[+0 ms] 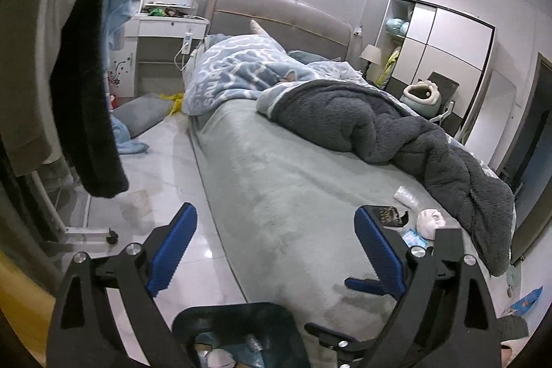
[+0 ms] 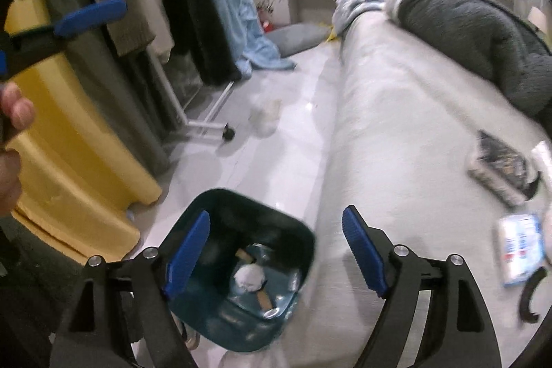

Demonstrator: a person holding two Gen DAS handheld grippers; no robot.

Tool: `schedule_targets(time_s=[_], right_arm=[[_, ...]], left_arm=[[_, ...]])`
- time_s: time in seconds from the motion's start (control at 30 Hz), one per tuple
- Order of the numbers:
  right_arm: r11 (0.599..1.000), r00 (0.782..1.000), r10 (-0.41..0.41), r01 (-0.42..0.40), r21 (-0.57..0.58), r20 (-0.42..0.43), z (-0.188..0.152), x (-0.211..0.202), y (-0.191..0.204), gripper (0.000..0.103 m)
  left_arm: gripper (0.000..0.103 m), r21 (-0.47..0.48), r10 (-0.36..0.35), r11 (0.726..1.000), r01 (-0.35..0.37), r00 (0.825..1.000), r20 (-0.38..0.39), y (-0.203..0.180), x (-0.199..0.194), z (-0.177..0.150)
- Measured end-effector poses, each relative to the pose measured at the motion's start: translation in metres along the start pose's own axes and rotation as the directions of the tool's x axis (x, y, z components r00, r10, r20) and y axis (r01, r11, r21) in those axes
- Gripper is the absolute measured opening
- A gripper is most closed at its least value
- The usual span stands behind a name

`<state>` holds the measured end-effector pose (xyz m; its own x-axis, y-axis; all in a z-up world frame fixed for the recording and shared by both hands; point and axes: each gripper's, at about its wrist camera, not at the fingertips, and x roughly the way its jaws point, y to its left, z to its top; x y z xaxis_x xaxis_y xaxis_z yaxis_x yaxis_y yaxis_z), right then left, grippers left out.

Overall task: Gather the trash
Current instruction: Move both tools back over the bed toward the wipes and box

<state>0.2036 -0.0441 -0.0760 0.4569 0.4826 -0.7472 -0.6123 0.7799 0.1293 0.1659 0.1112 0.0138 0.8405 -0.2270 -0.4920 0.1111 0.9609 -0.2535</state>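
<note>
Left wrist view: the left claw [image 1: 276, 230] stands wide apart with nothing between its blue pads, above the near edge of the bed [image 1: 276, 168]. A dark bin [image 1: 238, 319] sits at the frame's bottom edge, partly cut off and screened by the claw body; its contents are hard to make out. Near the bed's right edge, behind the right finger, lie a white wad [image 1: 429, 221], a clear wrapper [image 1: 407, 195] and a dark packet [image 1: 390, 216], all partly hidden. A grey blanket [image 1: 396, 133] lies bunched toward the far right side.

Right wrist view: the right claw [image 2: 276, 240] is likewise spread, empty, over the bin [image 2: 248, 268], which stands on the floor [image 2: 258, 161] against the bed's side. Inside are a white wad [image 2: 249, 276] and blurred scraps. The left claw appears at upper left, held by a hand [image 2: 12, 126], cut off by the frame. On the bed's right edge, a dark packet [image 2: 500, 164] and a blue-white pack [image 2: 522, 247] are motion-blurred.
</note>
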Motion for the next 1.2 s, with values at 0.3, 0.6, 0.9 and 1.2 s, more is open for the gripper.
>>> schedule_targets(time_s=[0.3, 0.6, 0.9, 1.2], right_arm=[[0.996, 0.994, -0.072, 0.067, 0.060, 0.080, -0.004, -0.035, -0.050, 0.085], [0.984, 0.983, -0.140, 0.124, 0.130, 0.122, -0.013, -0.061, -0.097, 0.086], [0.966, 0.972, -0.206, 0.184, 0.180, 0.112, -0.038, -0.082, -0.143, 0.087], [0.969, 0.978, -0.187, 0.169, 0.179, 0.088, -0.064, -0.085, -0.170, 0.087]], left_arm=[[0.096, 0.034, -0.038, 0.999, 0.039, 0.999, -0.019, -0.041, 0.024, -0.001], [0.096, 0.073, -0.095, 0.992, 0.099, 0.994, -0.056, -0.073, 0.045, -0.011], [0.096, 0.074, -0.129, 0.988, 0.137, 0.986, -0.101, -0.101, 0.069, -0.021], [0.096, 0.082, -0.149, 0.983, 0.163, 0.978, -0.149, -0.128, 0.096, -0.035]])
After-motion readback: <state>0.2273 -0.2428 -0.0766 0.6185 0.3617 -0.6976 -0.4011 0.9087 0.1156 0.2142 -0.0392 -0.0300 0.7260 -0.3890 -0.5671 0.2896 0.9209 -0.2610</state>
